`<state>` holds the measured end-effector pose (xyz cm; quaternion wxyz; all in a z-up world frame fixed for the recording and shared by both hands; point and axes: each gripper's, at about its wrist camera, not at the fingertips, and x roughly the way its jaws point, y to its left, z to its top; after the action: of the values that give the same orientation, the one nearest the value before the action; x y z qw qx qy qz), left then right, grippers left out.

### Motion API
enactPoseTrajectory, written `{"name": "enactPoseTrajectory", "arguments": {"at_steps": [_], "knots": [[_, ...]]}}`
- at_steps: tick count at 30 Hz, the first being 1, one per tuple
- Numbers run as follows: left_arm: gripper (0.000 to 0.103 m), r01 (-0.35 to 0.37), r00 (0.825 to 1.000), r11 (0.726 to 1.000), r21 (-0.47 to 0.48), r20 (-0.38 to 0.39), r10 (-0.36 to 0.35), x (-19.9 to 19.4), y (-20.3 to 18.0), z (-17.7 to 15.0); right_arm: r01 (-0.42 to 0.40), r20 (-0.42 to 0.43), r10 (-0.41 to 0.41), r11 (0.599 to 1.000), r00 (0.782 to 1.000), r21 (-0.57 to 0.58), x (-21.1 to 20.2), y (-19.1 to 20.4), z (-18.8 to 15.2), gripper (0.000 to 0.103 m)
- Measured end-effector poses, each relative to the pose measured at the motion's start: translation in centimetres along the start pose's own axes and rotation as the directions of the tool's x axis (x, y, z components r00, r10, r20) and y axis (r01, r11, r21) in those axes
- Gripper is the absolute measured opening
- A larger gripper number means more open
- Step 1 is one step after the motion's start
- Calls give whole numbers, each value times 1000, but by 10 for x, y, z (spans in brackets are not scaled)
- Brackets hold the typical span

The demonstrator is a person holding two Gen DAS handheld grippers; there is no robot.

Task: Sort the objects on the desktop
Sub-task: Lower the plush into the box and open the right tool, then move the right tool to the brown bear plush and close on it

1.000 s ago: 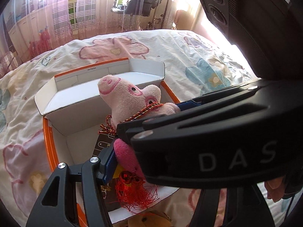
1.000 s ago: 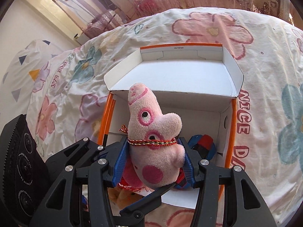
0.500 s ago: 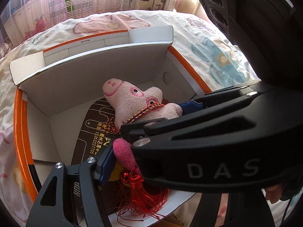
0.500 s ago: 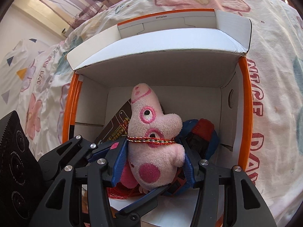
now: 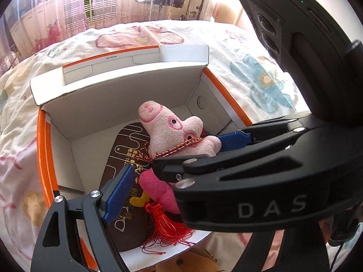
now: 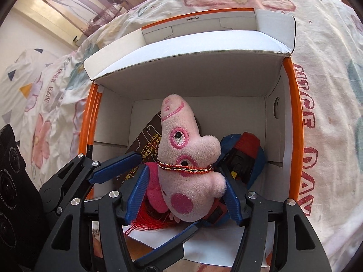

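Note:
A pink plush pig [image 6: 188, 165] with a braided cord and red tassel [image 5: 168, 226] sits inside the white, orange-edged cardboard box [image 6: 292, 104]. My right gripper [image 6: 185, 195] has its blue pads either side of the pig, opened a little and looking loose on it. In the left wrist view the pig [image 5: 172, 133] lies between my left gripper [image 5: 172, 170]'s widely open blue pads, with the right gripper's black body crossing in front. A dark brown pouch [image 5: 127, 172] lies under the pig.
A red, blue and black object [image 6: 245, 156] lies in the box to the right of the pig. The box's open flap [image 5: 127, 72] stands at its far side. The box rests on a floral bedsheet [image 6: 329, 72]. A tan plush [image 5: 192, 263] lies at the near edge.
Both grippers went down into the box with the pig. Both grippers' pads have spread apart, and the pig now rests on the pouch.

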<state>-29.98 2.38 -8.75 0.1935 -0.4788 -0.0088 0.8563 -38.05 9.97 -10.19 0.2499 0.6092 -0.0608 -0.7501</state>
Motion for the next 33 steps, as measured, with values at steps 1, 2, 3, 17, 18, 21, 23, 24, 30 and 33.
{"name": "enactPoseTrajectory", "arguments": {"at_steps": [1,2,3,17,18,21,23,24,30,33], "knots": [[84,0,1000,1000,-2,5,0,-5,0,-1,-6,10,6,1000,1000,9,-4,1,0,68],[84,1,1000,1000,-4,11,-1,-11,-1,-1,-8,22,8,1000,1000,12,-9,2,-1,75],[84,3,1000,1000,-1,20,-3,-18,-2,-1,-7,38,6,1000,999,11,-14,3,-2,78],[86,-33,993,994,107,118,21,-102,-42,-31,-47,148,45,999,988,12,-89,25,-54,78],[86,-36,993,993,115,119,23,-106,-46,-35,-42,148,41,999,988,2,-91,29,-59,78],[86,-45,993,991,124,117,31,-110,-50,-48,-41,152,43,999,987,-16,-97,38,-73,78],[86,-46,993,992,121,109,33,-111,-50,-57,-48,153,50,999,987,-20,-101,42,-81,78],[86,-51,994,992,118,106,38,-111,-51,-61,-49,153,52,999,987,-21,-101,43,-86,78],[86,-61,995,993,105,81,53,-106,-47,-89,-62,120,65,998,991,-23,-92,48,-117,78],[86,-69,996,992,102,64,63,-101,-47,-104,-62,97,64,998,993,-19,-82,48,-131,78]]}}
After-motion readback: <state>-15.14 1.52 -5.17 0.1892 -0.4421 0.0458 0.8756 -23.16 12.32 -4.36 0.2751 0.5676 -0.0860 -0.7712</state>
